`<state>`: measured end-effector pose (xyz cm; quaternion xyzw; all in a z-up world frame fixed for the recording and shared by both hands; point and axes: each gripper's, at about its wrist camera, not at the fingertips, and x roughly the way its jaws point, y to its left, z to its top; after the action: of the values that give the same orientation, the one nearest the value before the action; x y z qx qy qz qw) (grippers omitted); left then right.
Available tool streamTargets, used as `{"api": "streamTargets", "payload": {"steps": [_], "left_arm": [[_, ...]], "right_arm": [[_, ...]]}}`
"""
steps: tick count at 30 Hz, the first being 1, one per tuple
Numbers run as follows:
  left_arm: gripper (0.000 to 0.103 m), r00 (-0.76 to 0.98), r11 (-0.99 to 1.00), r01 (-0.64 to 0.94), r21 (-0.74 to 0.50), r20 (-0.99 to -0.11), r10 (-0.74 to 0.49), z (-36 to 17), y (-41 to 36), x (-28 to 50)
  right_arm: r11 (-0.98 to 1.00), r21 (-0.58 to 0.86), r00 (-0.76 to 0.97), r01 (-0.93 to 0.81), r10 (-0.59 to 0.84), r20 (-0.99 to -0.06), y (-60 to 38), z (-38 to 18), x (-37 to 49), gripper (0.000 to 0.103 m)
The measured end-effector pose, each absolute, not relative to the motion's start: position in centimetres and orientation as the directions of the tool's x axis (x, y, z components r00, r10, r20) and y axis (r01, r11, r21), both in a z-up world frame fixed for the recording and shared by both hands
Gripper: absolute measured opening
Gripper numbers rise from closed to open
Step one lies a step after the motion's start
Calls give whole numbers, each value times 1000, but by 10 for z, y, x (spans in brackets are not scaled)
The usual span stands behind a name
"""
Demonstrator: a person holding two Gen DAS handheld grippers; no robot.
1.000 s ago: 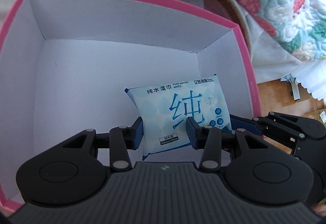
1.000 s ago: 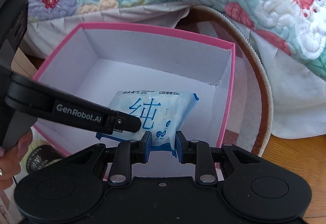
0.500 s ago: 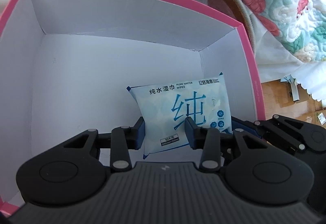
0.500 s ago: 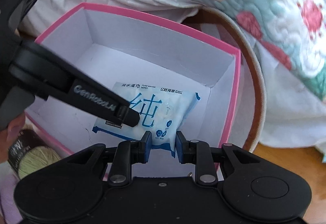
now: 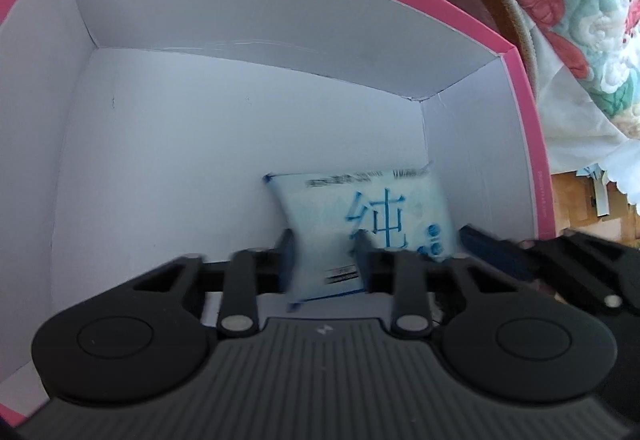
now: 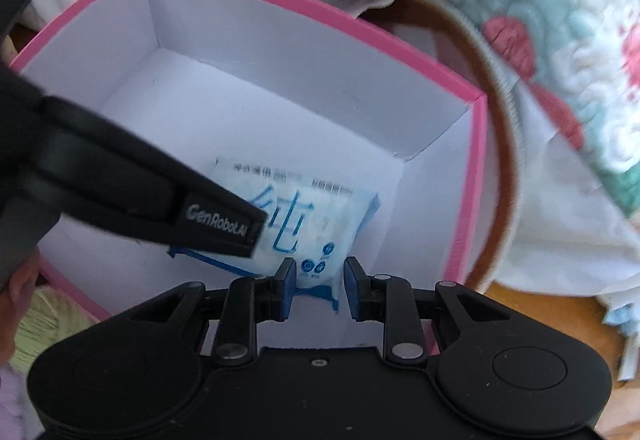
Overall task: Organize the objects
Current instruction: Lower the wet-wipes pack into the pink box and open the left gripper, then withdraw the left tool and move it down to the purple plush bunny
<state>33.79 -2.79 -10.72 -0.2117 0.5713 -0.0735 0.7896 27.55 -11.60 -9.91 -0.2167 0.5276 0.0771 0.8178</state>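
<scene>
Wipes pack (image 5: pixel 360 224) inside pink box (image 5: pixel 524 144), between left claw (image 5: pixel 325 260) fingers.

Both wrist views close, angled down into pink box (image 5: pixel 524 144); share wipes pack (image 6: pixel 316 228).

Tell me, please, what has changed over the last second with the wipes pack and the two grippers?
The wet wipes pack has gone lower into the pink box, carried by both grippers. The right gripper looks slightly wider around the pack's corner, perhaps loosening. The left gripper stays clamped on the pack, and the box itself has not moved.
</scene>
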Motion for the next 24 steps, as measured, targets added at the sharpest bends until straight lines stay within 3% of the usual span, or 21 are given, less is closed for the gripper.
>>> {"api": "streamTargets", "payload": {"steps": [3,16,24], "left_arm": [[20,336,898,-120,-423,-869,-364,-107,-32,339],[21,385,909,-60,-412,-850,-360,-64,-19,314],[24,421,940,-3,-341,-853,-308,-21,-12,284]], "right_arm": [[887,-292,500,-357,-83,-862,-121,-86,267,42],[940,63,535,-334,244,-809,-165,-40,226,43],[931,101,529,-352,287,-799,-166,-18,207,43]]}}
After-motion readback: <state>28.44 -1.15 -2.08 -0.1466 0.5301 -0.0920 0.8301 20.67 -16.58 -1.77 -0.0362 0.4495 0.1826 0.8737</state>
